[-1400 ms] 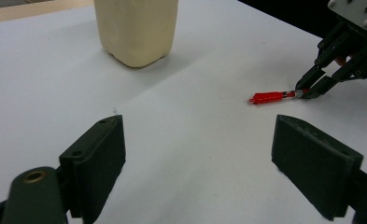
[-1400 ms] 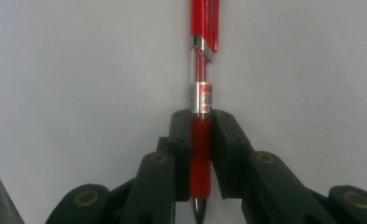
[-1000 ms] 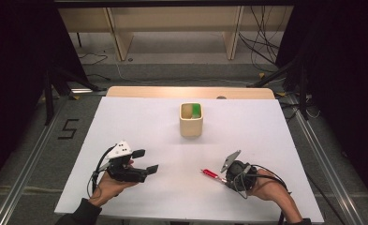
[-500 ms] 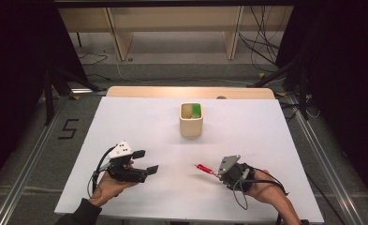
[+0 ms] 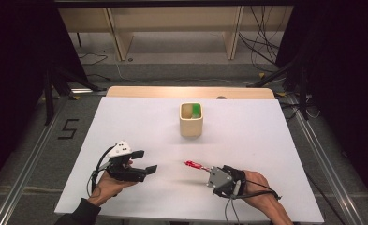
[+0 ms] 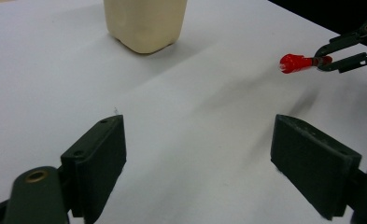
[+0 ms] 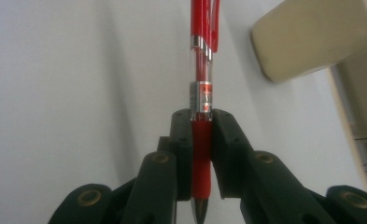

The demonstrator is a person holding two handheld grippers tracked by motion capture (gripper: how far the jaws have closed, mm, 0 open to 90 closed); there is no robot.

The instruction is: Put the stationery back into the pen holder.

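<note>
- Your cup [image 5: 191, 124] stands on the table [image 5: 266, 140], toward its far middle.
- Your pen [image 5: 195, 165] lies nearer you than the cup, just right of its line.
- Your right gripper [image 5: 209, 171] sits nearer and right of the cup.
- Your left gripper [image 5: 144, 161] sits nearer and left of the cup.

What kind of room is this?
Probably a lab or workshop for recording: a white table set on railed flooring, loose cables on the floor behind, and a person holding a gripper in each hand.
</note>
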